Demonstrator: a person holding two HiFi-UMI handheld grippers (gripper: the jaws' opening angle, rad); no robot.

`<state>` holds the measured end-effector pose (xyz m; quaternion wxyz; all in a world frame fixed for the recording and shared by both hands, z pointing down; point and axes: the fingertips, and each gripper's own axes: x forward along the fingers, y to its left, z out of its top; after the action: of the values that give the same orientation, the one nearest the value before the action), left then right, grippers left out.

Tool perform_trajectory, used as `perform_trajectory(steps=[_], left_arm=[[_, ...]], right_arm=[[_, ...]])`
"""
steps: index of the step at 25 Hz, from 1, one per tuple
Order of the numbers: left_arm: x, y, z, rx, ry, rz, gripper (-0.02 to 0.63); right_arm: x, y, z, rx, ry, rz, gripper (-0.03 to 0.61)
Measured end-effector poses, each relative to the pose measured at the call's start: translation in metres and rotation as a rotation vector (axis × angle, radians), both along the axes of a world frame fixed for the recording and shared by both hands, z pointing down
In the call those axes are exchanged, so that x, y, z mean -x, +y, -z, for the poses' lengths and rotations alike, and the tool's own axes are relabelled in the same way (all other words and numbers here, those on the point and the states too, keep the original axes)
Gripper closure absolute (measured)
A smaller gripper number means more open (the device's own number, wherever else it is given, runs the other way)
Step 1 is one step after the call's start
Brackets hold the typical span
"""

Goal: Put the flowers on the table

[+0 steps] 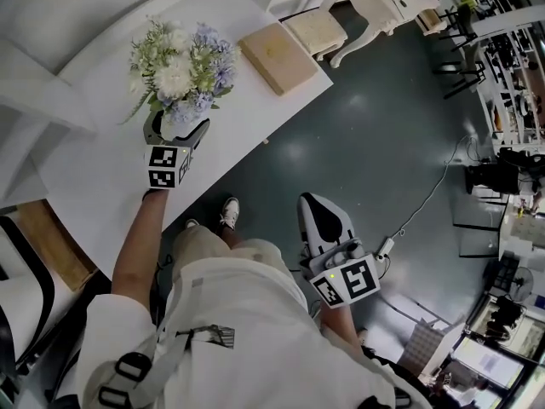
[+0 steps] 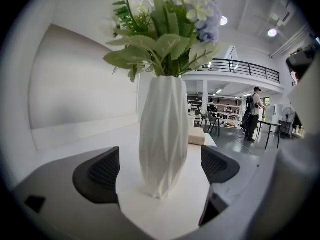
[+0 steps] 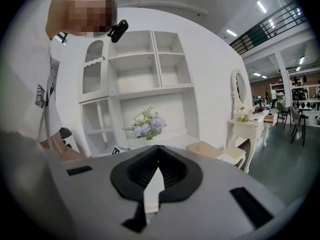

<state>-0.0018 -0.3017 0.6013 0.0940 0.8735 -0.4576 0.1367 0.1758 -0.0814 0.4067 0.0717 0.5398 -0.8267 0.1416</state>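
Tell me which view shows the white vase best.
The left gripper view: the vase stands upright on the table, full height, between parted jaws that do not touch it. The head view looks down on the flowers, which hide most of it. The right gripper view shows just the flowers, far off and small.

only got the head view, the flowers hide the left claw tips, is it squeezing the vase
Observer: No. In the left gripper view the left claw is open. Both black pads stand clear of the white faceted vase between them.
Operator: is the vase sat down or hanging
Observer: Its base rests on the white table, and it stands upright.
Operator: right claw got anything in it
Observer: Nothing. The right gripper view shows the right claw shut, tips together, with no object between them.
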Motion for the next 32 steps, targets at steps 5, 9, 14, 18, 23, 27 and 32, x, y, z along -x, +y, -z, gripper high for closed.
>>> perform_trajectory(steps=[5, 9, 14, 18, 23, 27, 32], left_arm=[[0.018, 0.016, 0.006, 0.006, -0.004, 0.005, 0.124], [0.030, 0.027, 0.014, 0.002, -0.001, 0.007, 0.124], [0.041, 0.037, 0.020, 0.003, 0.000, 0.016, 0.124], [0.049, 0.042, 0.030, 0.001, 0.005, 0.037, 0.126], [0.058, 0.050, 0.050, 0.020, 0.002, 0.060, 0.127], [0.072, 0.060, 0.070, 0.020, 0.025, 0.096, 0.222], [0.095, 0.076, 0.097, -0.002, 0.041, 0.151, 0.447]], right_arm=[[0.020, 0.006, 0.006, -0.016, -0.013, 0.024, 0.569], [0.034, 0.010, 0.011, -0.031, -0.019, 0.039, 0.569], [0.046, 0.016, 0.015, -0.042, -0.023, 0.052, 0.569], [0.051, 0.018, 0.017, -0.052, -0.027, 0.060, 0.569], [0.055, 0.015, 0.023, -0.069, -0.041, 0.074, 0.569], [0.058, 0.006, 0.028, -0.092, -0.050, 0.096, 0.569], [0.058, -0.010, 0.037, -0.124, -0.056, 0.119, 0.569]])
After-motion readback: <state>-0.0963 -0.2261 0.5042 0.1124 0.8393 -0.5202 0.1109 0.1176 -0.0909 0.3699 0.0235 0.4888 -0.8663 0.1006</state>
